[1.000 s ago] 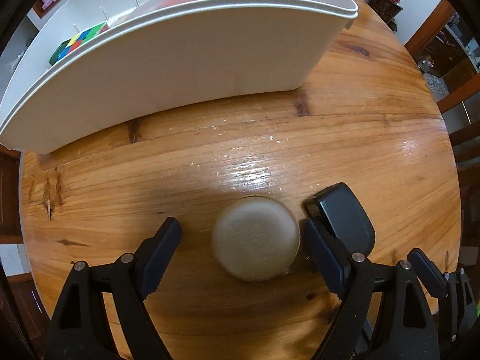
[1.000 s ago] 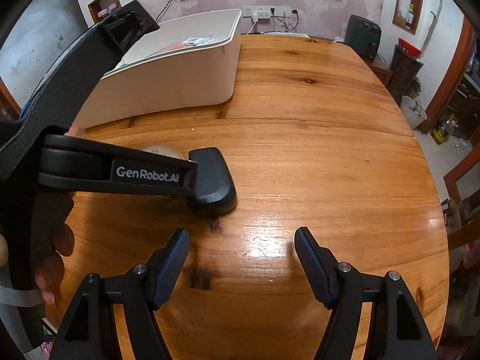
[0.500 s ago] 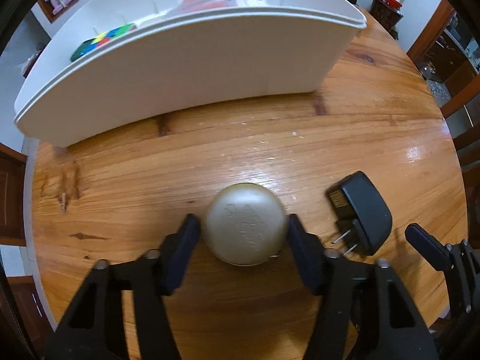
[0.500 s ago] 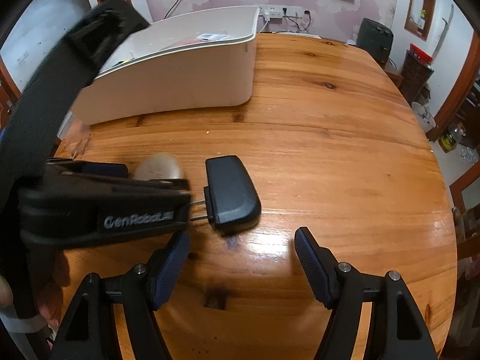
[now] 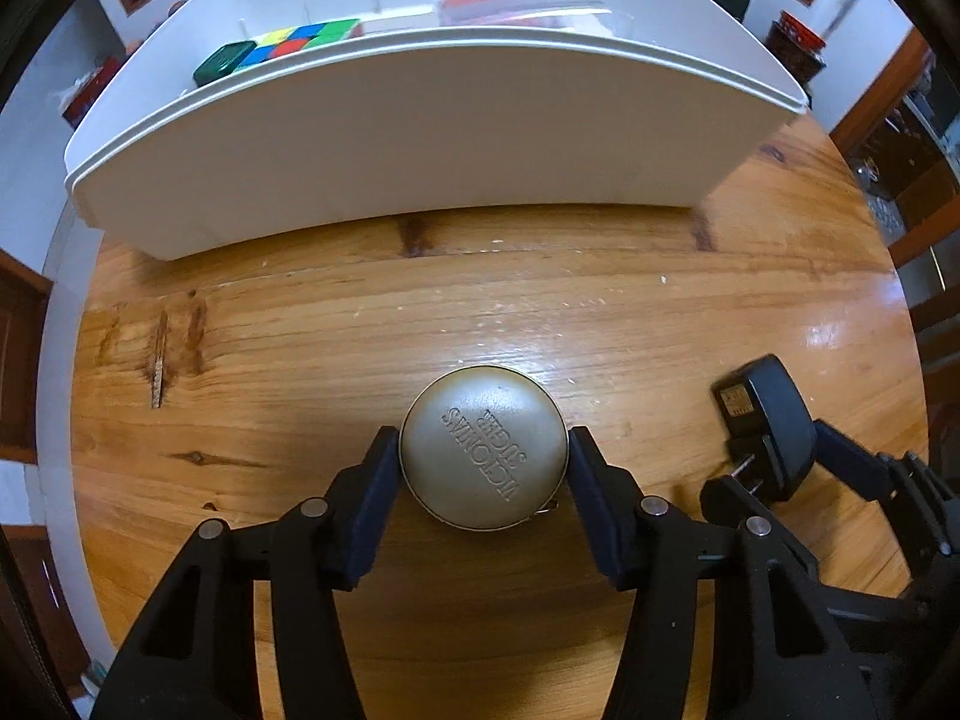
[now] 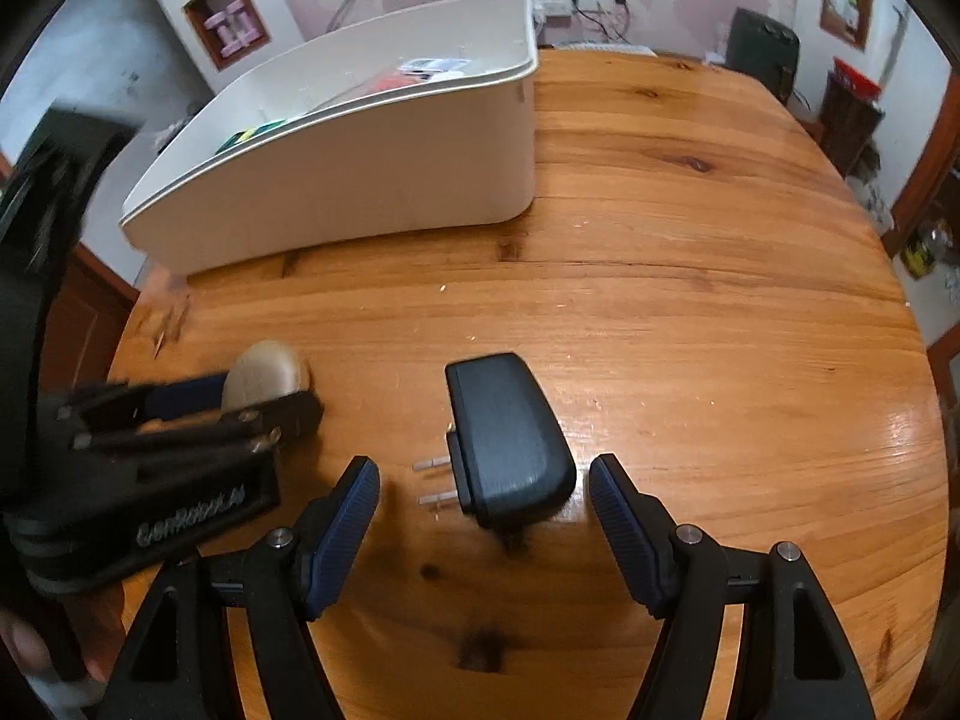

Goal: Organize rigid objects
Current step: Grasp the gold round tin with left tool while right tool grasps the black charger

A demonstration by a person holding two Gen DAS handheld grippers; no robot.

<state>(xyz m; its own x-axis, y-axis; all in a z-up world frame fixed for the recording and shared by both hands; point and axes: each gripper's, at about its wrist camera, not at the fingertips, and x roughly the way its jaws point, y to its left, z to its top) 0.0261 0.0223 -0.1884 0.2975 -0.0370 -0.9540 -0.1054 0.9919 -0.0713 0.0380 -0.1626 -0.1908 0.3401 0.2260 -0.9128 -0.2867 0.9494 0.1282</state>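
Wooden table [image 5: 300,336]: round tin [image 5: 483,470] newly clamped.

In the left wrist view, the white bin [image 5: 420,144] is hiding most of its contents behind its near wall; only the tops of a dark green case [image 5: 223,62], a multicoloured cube [image 5: 300,42] and an orange packet [image 5: 480,0] are showing. The right gripper [image 5: 774,468] is entering at the right edge, mostly cut off, and is covering part of the black plug adapter [image 5: 774,420]. In the right wrist view, the left gripper [image 6: 264,402] is appearing blurred at the left edge, hiding most of the round tin [image 6: 264,372]. A fingertip [image 6: 18,648] is showing blurred at the lower left corner.
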